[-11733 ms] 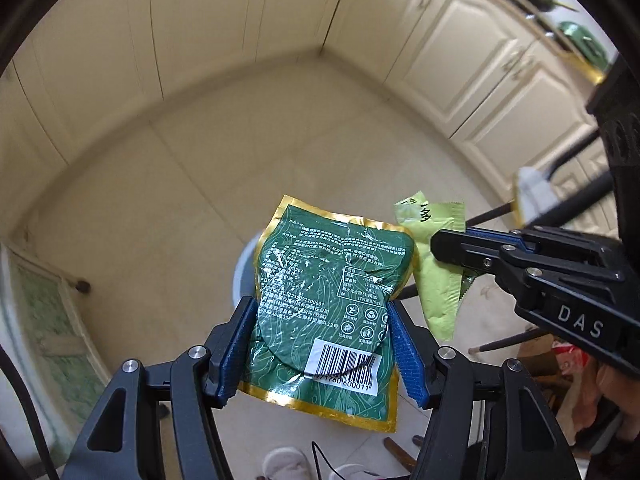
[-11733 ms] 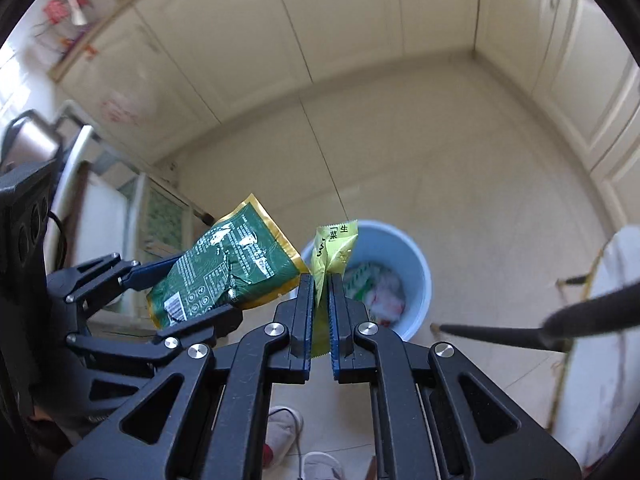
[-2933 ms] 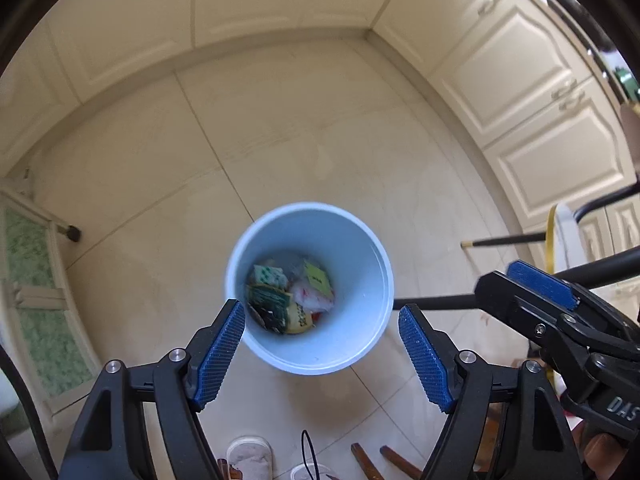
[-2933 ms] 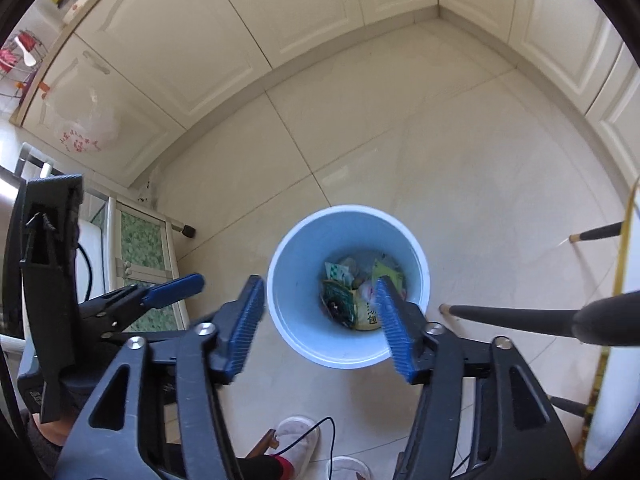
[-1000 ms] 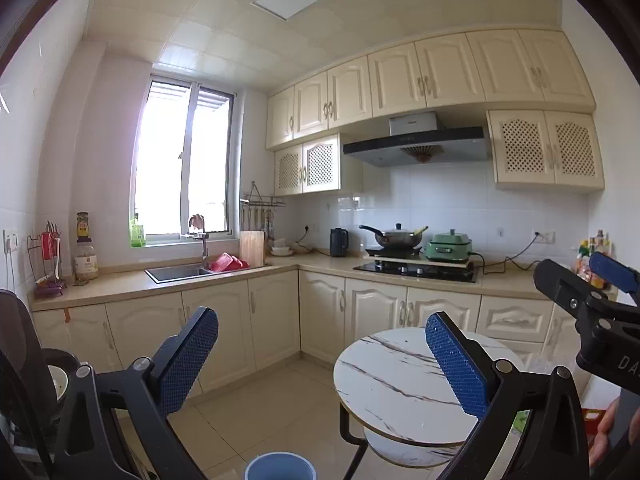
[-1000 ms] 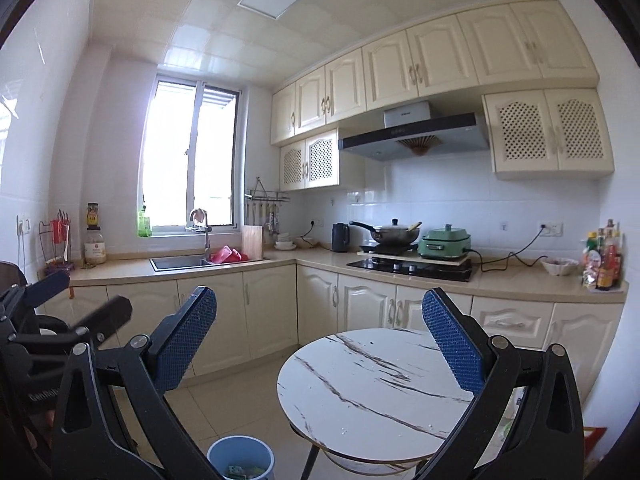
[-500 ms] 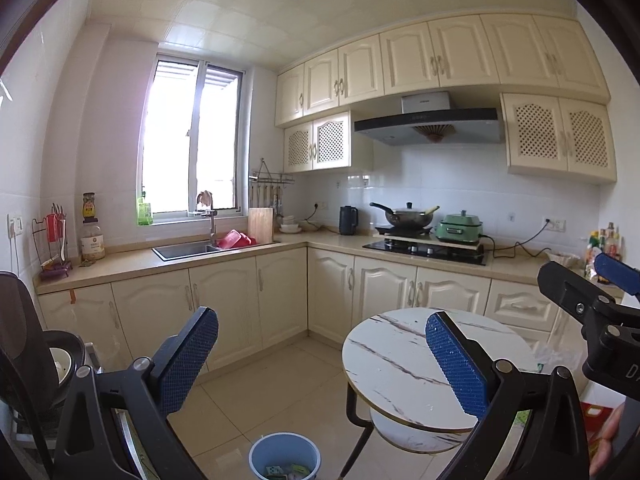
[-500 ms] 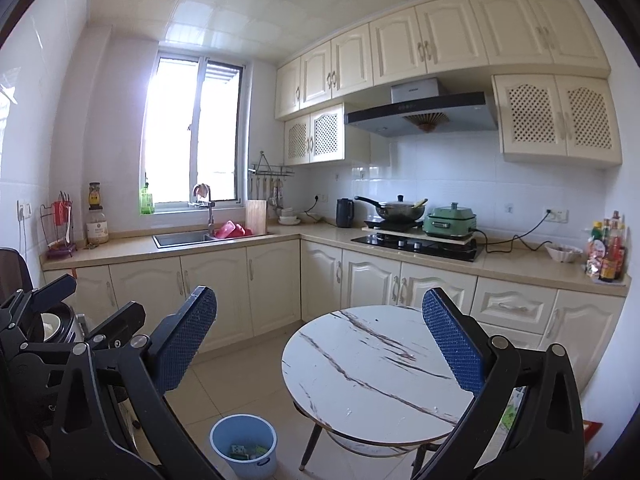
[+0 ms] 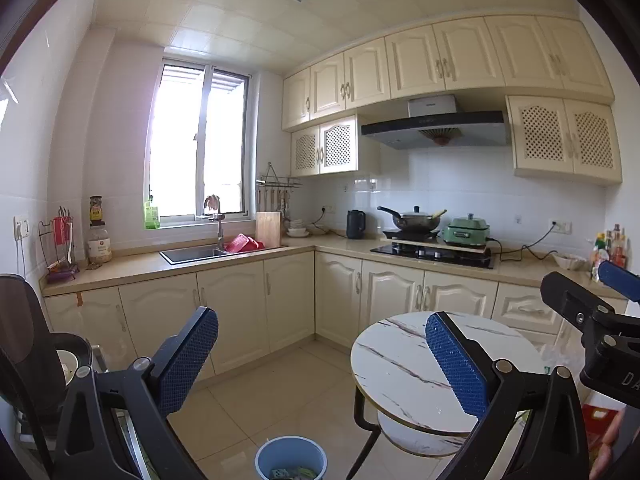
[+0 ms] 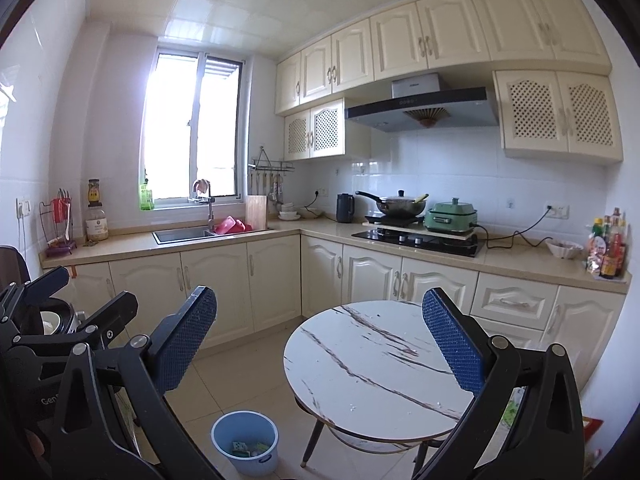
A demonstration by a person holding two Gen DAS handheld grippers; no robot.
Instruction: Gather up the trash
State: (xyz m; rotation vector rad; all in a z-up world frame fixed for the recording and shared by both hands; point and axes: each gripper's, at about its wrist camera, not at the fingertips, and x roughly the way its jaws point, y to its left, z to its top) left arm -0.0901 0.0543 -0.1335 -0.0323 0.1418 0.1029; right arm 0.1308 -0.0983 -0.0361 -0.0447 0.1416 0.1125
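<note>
While both claws are spread wide and empty, the left gripper (image 9: 320,364) and right gripper (image 10: 320,344) are held level, facing the kitchen. Wrappers (image 10: 246,447) are seen lying inside the blue bin (image 10: 245,442) on the floor, just beside the round marble table (image 10: 380,364), whose top is bare. Collection seems largely done. Open floor (image 9: 280,384) is left between bin and cabinets (image 9: 236,300).

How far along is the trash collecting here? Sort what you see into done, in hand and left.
Done: wrappers lie inside the blue bin on the floor.
In hand: nothing; the left gripper and right gripper both have their jaws wide apart and empty.
Left: no loose trash shows on the marble table, so little seems to remain.
</note>
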